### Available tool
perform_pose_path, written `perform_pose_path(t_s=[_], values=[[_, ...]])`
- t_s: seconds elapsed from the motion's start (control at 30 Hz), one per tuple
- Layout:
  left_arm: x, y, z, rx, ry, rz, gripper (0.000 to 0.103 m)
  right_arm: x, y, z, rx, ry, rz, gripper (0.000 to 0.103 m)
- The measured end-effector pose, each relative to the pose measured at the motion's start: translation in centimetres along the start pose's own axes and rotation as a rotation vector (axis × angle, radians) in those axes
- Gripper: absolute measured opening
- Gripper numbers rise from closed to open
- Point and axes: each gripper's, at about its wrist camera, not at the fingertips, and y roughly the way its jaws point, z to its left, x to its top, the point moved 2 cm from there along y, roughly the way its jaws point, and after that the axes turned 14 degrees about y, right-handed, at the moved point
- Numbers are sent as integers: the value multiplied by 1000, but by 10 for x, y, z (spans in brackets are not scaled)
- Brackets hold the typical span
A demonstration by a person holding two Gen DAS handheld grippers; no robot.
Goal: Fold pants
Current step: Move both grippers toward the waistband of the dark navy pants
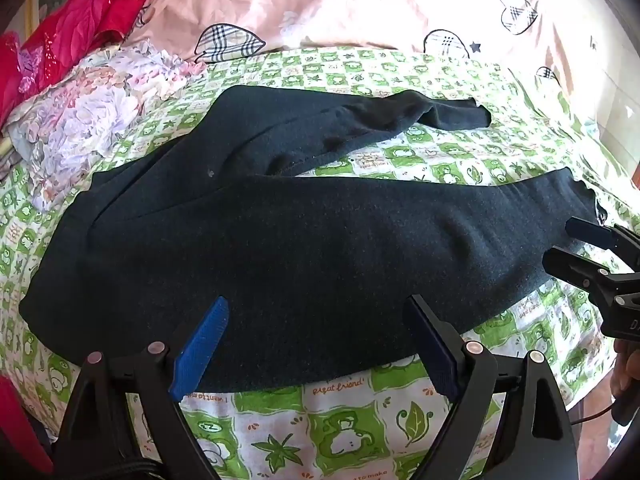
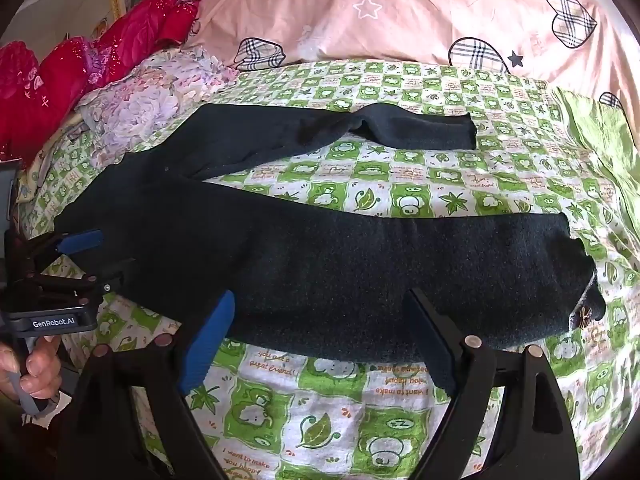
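Dark navy pants point(image 1: 280, 232) lie spread on a green-and-white patterned bedsheet point(image 1: 320, 420), waist to the left, the two legs splayed apart to the right; they also show in the right wrist view point(image 2: 360, 272). My left gripper point(image 1: 316, 308) is open, its fingertips over the near leg's front edge, holding nothing. My right gripper point(image 2: 320, 304) is open over the near leg, closer to its cuff, empty. Each gripper shows in the other's view: the right one at the cuff end point(image 1: 560, 244), the left one near the waist point(image 2: 104, 252).
A pink duvet with plaid hearts point(image 2: 400, 12) lies along the back. A floral cloth point(image 1: 88, 120) and red garments point(image 1: 80, 20) are piled at the back left. The bed's right edge drops off beyond the cuffs point(image 1: 624, 184).
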Motion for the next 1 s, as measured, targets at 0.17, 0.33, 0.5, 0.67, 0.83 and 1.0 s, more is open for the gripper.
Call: perform_pose_path(t_s=[0.17,0.33,0.5,0.67,0.83,1.0], values=[[0,1,-1,1,3,2,90,1,1,-3,-5,-1,-6,86],[0,1,-1,0,4,0,90,-1,-2,-5,3,-3,-3,86],[1,1,-1,-4,2,-1,90,-2,-6,-1,13,-10,-5,86],[2,1,-2,-15,4,-2,90,3,-4,3,10,-4,-13,86],[5,0,-2,-26,11,-6,90,8,-4,1,24,1,-15,86],[6,2,-2,-34,15,-4,90,6,-1,-3,-6,7,49,86]])
